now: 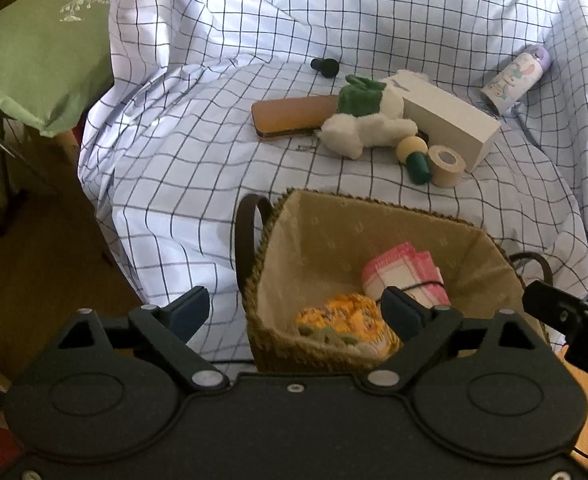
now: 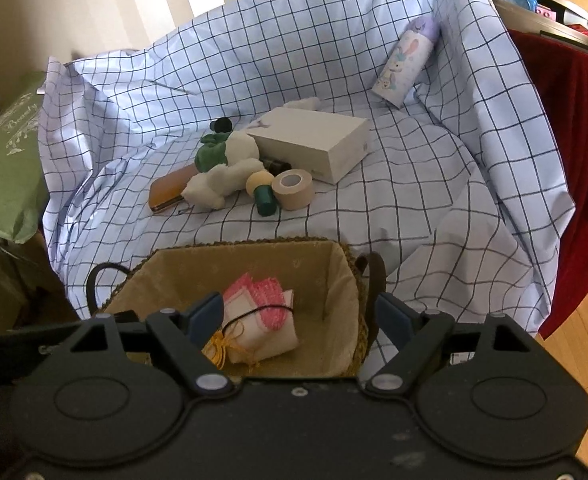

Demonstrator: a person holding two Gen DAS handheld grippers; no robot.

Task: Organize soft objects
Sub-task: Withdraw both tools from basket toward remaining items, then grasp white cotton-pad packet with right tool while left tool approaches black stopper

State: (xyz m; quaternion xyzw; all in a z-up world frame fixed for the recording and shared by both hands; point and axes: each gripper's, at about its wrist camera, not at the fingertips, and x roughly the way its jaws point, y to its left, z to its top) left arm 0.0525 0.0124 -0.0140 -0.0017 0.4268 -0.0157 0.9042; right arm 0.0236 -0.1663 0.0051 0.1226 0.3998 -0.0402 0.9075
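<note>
Left wrist view cuts off the basket point(image 1: 278, 248) bottom behind the left tool point(image 1: 294, 312), which is spread wide, holding nothing. Inside sit a pink cloth bundle point(image 1: 404, 276) and an orange cloth point(image 1: 346, 316), partly hidden. Right tool point(image 2: 300, 318) is wide apart too, empty. Plush bunny point(image 1: 368, 128) lies on the checked sheet point(image 1: 182, 152), long axis left-right, beyond the basket.

Blue-checked white sheet point(image 1: 334, 20), pink-edged cloth bundle point(image 1: 406, 276)
</note>
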